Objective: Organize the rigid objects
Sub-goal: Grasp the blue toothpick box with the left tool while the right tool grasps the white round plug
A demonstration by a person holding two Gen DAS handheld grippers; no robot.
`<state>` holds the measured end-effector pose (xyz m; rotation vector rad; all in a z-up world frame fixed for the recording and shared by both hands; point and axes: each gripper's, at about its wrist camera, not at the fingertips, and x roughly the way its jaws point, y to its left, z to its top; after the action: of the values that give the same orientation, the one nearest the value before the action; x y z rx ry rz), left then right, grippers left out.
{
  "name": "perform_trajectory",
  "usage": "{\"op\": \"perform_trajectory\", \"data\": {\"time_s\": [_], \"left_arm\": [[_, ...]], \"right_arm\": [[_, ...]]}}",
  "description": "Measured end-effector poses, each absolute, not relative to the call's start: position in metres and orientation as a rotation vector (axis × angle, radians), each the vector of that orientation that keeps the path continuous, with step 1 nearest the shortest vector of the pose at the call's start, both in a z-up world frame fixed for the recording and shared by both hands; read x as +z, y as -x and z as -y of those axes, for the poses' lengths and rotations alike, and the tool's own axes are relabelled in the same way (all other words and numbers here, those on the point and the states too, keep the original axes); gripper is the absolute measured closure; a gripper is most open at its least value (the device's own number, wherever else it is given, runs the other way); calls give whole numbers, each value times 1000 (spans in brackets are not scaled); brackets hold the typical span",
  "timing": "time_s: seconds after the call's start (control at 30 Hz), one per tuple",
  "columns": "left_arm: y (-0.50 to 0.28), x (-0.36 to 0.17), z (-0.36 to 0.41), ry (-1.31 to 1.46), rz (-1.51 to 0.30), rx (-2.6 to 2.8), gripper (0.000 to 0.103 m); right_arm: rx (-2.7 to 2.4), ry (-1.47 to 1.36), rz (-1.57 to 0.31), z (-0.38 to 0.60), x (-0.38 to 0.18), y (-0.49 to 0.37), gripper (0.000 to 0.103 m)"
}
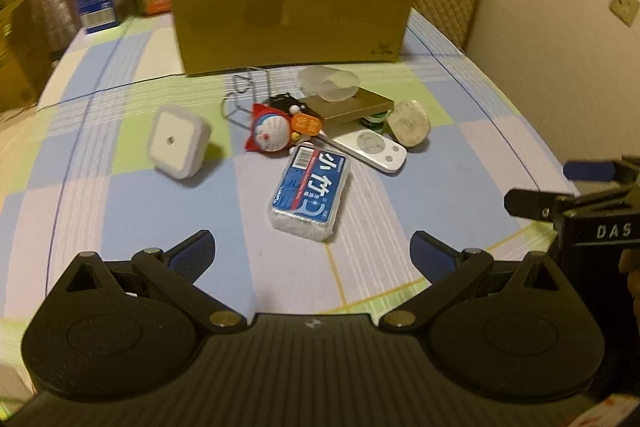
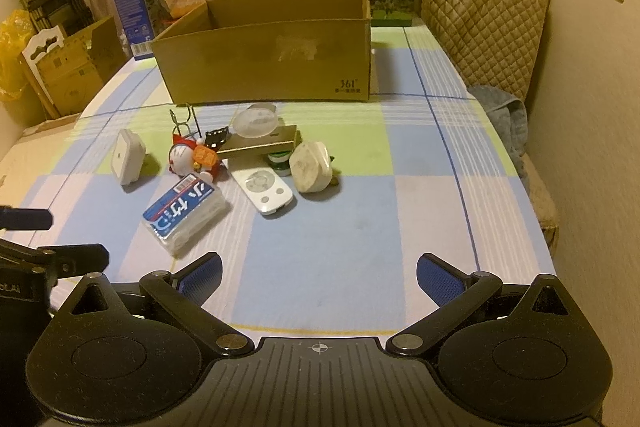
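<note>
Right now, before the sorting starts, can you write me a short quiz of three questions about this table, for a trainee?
1. True or false: the left hand-held gripper is shut on the blue-labelled packet.
2. Multiple choice: the frosted plastic cup lies on A) the flat gold box, B) the white remote, C) the cardboard box.
3. Fill in: the white square night light lies to the ____ of the cat-robot toy in the right wrist view.

Key: 1 false, both grippers are open and hold nothing (right hand-held gripper); 2 A; 3 left.
</note>
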<state>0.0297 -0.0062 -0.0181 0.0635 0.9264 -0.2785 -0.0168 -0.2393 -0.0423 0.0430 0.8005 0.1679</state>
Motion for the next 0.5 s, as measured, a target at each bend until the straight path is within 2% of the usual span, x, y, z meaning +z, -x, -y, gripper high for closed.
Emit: {"op": "perform_trajectory", "data": {"time_s": [0.1, 0.13, 0.4, 0.5], "left_arm": [[-44, -25, 9, -111, -927, -308, 5], [-49, -28, 10, -128, -924, -314, 10], [-88, -58, 22, -214, -959, -375, 17], [-100, -68, 25, -232, -977, -381, 25]], "right_arm": [[175, -37, -790, 241, -45, 8, 2], [178, -36, -789, 241, -45, 5, 2], [251, -42, -791, 241, -61, -23, 3], [262, -15, -777, 237, -67, -38, 11]]}}
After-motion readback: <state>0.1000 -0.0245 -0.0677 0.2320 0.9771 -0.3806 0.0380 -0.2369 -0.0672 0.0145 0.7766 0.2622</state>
